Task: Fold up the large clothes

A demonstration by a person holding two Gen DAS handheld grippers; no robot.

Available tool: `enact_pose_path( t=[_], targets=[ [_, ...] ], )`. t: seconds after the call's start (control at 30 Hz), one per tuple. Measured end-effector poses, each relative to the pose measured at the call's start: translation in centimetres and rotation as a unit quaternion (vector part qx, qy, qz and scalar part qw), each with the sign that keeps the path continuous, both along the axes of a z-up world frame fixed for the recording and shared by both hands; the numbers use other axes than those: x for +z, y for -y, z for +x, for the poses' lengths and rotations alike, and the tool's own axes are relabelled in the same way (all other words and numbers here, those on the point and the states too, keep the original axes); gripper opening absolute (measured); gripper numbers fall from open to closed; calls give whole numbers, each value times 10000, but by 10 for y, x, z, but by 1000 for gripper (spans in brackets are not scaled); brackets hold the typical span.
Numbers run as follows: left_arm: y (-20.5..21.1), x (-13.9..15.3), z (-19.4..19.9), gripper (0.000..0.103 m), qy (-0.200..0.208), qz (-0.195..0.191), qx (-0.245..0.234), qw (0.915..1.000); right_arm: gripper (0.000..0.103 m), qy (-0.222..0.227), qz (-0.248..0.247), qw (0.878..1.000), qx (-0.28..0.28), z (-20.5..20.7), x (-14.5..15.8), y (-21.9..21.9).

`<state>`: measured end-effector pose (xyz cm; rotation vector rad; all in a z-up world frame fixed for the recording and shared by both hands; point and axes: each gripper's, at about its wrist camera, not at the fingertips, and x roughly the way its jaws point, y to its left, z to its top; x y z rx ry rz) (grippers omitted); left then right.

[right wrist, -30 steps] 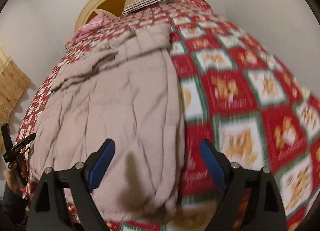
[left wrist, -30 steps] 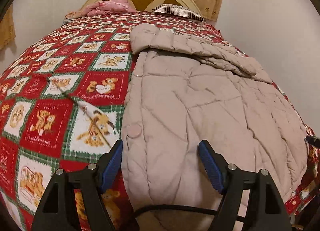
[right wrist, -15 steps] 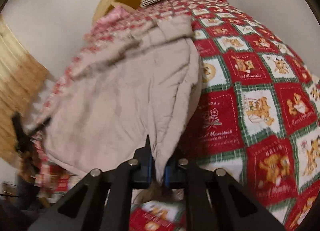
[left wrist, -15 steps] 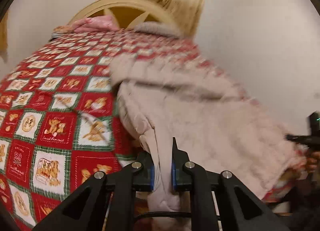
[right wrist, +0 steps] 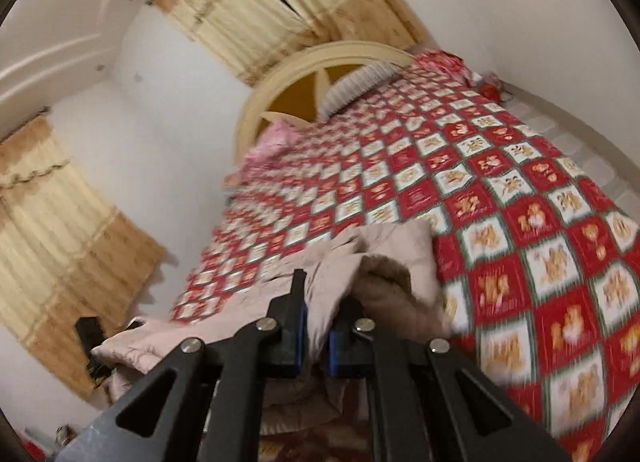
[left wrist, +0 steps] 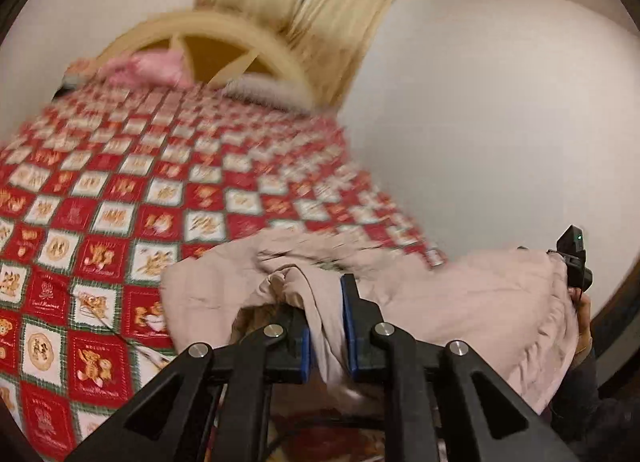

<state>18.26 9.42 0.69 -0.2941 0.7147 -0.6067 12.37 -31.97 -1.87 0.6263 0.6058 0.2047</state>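
A beige quilted jacket point(left wrist: 472, 298) hangs bunched over the near end of the bed. My left gripper point(left wrist: 325, 318) is shut on a fold of its hem, cloth squeezed between the blue pads. My right gripper point(right wrist: 318, 318) is shut on another part of the jacket point(right wrist: 400, 246), which drapes leftwards between the two grippers. Both hold the hem lifted above the red patchwork bedspread point(left wrist: 120, 198). The right gripper also shows at the right edge of the left wrist view point(left wrist: 574, 262). The jacket's upper part is crumpled and hard to read.
The bedspread point(right wrist: 520, 190) covers the whole bed. A cream headboard point(left wrist: 224, 46), a pink pillow point(left wrist: 152, 66) and a striped pillow point(right wrist: 356, 86) lie at the far end. Yellow curtains point(right wrist: 52, 230) hang on the white walls beside the bed.
Both grippers closed on the jacket's hem, then lifted and pulled it towards the foot of the bed. The jacket, once spread flat, is now bunched, baring most of the bedspread.
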Motion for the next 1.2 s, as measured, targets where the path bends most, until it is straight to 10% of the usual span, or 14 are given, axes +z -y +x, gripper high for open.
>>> enact_pose_path(
  t=[0.23, 0.4, 0.53, 0.83, 0.97, 1.1, 1.2],
  targets=[
    [-36, -18, 61, 20, -1052, -973, 8, 9897, 10, -590, 541, 9964, -276, 114, -48, 30],
    [-84, 9, 59, 64, -319, -642, 1477, 9864, 10, -945, 653, 9924, -440, 154, -82, 37],
    [-20, 16, 71, 72, 509, 620, 1800, 9804, 10, -1171, 481, 9909, -451, 188, -107, 25],
    [202, -60, 131, 77, 1566, 2910, 179, 9437, 13, -1233, -104, 9888, -837, 229, -131, 0],
    [230, -106, 179, 77, 1265, 3845, 630, 9122, 41, -980, -466, 9895, -956, 224, -120, -14],
    [206, -140, 216, 82, 485, 3562, 1060, 9271, 85, -49, -1137, 9858, -1237, 189, -84, -42],
    [195, -146, 226, 89, 336, 3375, 1236, 9326, 91, 371, -1622, 9825, -841, 186, -76, -83]
  ],
)
